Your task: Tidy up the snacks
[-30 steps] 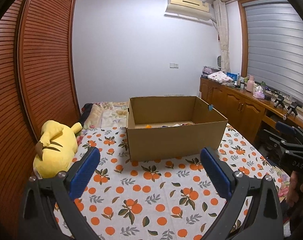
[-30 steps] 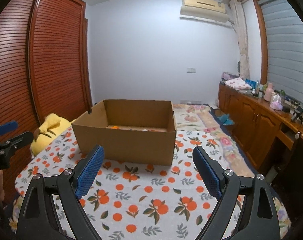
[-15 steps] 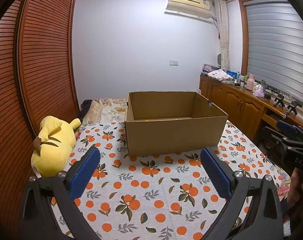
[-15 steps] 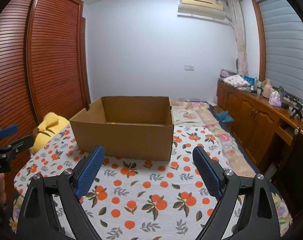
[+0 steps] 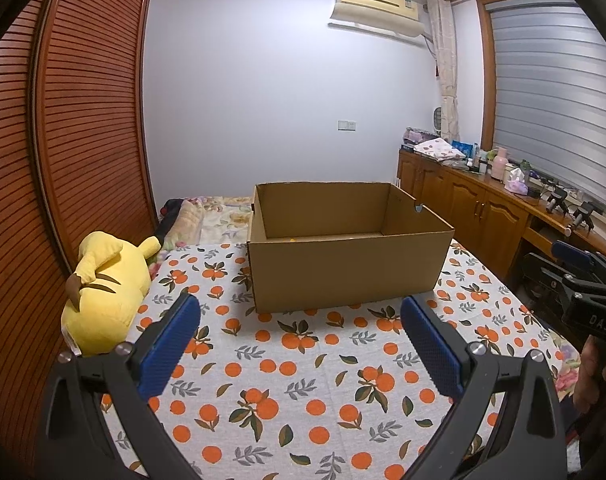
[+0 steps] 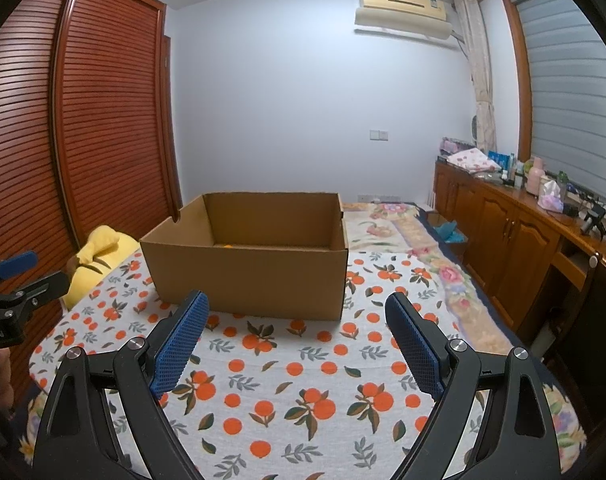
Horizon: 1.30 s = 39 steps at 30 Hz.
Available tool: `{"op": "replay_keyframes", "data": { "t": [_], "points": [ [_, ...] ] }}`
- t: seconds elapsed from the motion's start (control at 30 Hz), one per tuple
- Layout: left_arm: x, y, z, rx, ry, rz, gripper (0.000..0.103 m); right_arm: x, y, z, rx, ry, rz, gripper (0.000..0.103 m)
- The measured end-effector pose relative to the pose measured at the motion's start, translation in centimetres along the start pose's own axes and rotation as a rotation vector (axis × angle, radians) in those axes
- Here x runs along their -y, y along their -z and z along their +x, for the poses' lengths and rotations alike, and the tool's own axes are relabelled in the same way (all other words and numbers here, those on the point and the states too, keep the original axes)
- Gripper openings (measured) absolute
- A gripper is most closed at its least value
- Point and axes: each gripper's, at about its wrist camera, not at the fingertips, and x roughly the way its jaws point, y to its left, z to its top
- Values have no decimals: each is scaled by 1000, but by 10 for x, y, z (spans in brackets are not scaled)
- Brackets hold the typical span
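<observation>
An open brown cardboard box (image 5: 343,272) (image 6: 247,276) stands on a bed covered with an orange-print cloth (image 5: 303,392). Over its near wall only a sliver of something orange (image 5: 291,239) (image 6: 228,245) shows on the floor inside; the rest of the inside is hidden. My left gripper (image 5: 299,304) hovers open in front of the box with nothing between its blue pads (image 5: 167,352). My right gripper (image 6: 297,298) is likewise open and empty, a little short of the box's near wall. Each tool shows at the edge of the other's view, held by a hand.
A yellow plush toy (image 5: 103,288) (image 6: 99,256) lies at the bed's left edge beside a slatted wooden wardrobe (image 5: 63,140). A wooden sideboard (image 5: 483,216) with bottles and clutter runs along the right wall. A floral blanket (image 6: 391,228) lies behind the box.
Both views now look less steeply into the box, so the snacks seen on its floor a second ago are hidden behind the near wall. The jaws have stayed wide.
</observation>
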Motion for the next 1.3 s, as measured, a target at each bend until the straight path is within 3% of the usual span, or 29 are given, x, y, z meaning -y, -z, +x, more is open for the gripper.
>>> {"op": "replay_keyframes", "data": {
  "t": [1.3],
  "points": [
    [1, -1, 0, 5, -4, -1, 101, -6, 2, 1, 0, -5, 0, 92]
  ]
}}
